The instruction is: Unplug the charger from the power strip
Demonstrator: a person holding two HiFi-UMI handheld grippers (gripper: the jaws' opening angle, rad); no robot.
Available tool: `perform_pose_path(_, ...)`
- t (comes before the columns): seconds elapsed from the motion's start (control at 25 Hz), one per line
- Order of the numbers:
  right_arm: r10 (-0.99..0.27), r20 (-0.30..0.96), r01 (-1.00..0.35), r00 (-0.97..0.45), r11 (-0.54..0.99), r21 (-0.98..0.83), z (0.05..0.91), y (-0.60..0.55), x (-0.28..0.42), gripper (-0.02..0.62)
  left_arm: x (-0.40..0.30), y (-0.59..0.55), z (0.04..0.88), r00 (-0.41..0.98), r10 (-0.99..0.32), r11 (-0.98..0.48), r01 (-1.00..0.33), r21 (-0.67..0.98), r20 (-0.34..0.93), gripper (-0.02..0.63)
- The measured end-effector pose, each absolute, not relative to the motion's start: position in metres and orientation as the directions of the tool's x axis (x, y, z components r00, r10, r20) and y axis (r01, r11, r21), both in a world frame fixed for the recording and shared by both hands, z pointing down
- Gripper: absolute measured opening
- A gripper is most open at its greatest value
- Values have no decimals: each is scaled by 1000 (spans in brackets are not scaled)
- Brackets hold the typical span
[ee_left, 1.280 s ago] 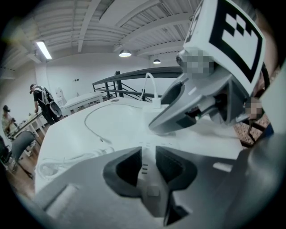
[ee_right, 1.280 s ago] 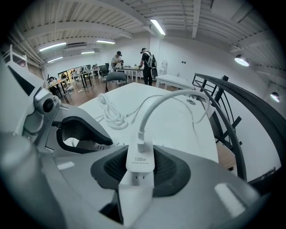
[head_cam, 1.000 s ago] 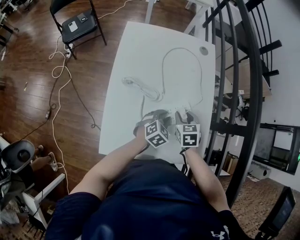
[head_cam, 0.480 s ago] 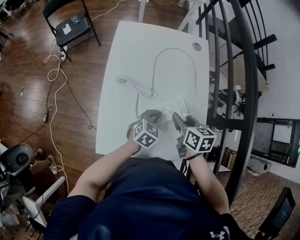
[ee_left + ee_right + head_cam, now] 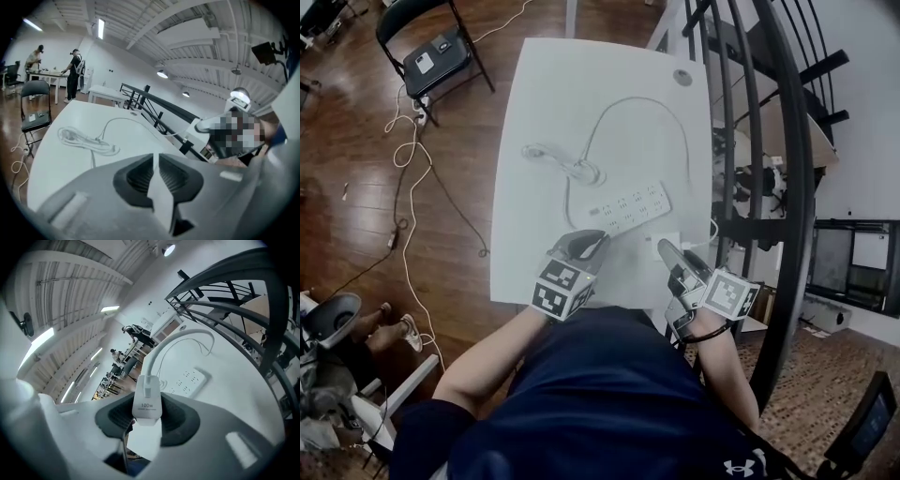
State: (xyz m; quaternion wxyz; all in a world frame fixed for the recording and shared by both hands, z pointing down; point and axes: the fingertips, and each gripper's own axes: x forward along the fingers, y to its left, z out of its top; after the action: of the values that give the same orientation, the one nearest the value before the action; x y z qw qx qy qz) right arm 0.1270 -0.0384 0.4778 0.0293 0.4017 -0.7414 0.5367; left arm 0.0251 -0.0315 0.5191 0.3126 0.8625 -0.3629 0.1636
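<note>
The white power strip (image 5: 625, 206) (image 5: 190, 380) lies flat on the white table (image 5: 544, 84), with nothing plugged into it. My right gripper (image 5: 667, 251) (image 5: 147, 418) hangs near the table's front edge, shut on the white charger (image 5: 146, 401). The charger's white cable (image 5: 164, 345) arcs away over the table in a loop (image 5: 647, 103). My left gripper (image 5: 586, 242) (image 5: 155, 161) hovers left of it, short of the strip. Its jaws have just been opening and show a narrow slit with nothing between them.
A coiled white cable bundle (image 5: 558, 161) (image 5: 86, 140) lies left of the strip. A black railing (image 5: 759, 141) runs along the table's right side. A black folding chair (image 5: 431, 56) and loose cords (image 5: 412, 159) are on the wood floor at left. People (image 5: 72, 75) stand far off.
Both grippers have risen and drawn back from the power strip toward the person, rolling as they went. The charger came away with the right gripper, and the left gripper let go of the strip.
</note>
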Motion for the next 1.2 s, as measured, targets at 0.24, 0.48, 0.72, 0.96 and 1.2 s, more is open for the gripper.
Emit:
perform_pose_path(0.24,-512,508,-630,-693,86,-772,497,-7,126,143,28,-11,520,701,-498,-556,-710,432,510,38)
perform_pose_path(0.48,-449,567,-658,-690,64,-750,533,7,128,143,36,-9,525,707,-487,-579,-701,417,513,38)
perform_pose_path(0.72,-403,644,-717,-650,44,-696,584,20,144,143,45,-2,526,728,-448,-594,-676,435,519,38)
perform_pose_path(0.96,-421,643,-722,-640,44,-690,614,26,153,144,42,4,538,714,-439,-601,-685,413,546,38)
perform_pose_path(1.2,-429,670,-750,-606,29,-661,633,33,162,144,44,12,538,726,-411,-601,-671,436,552,38)
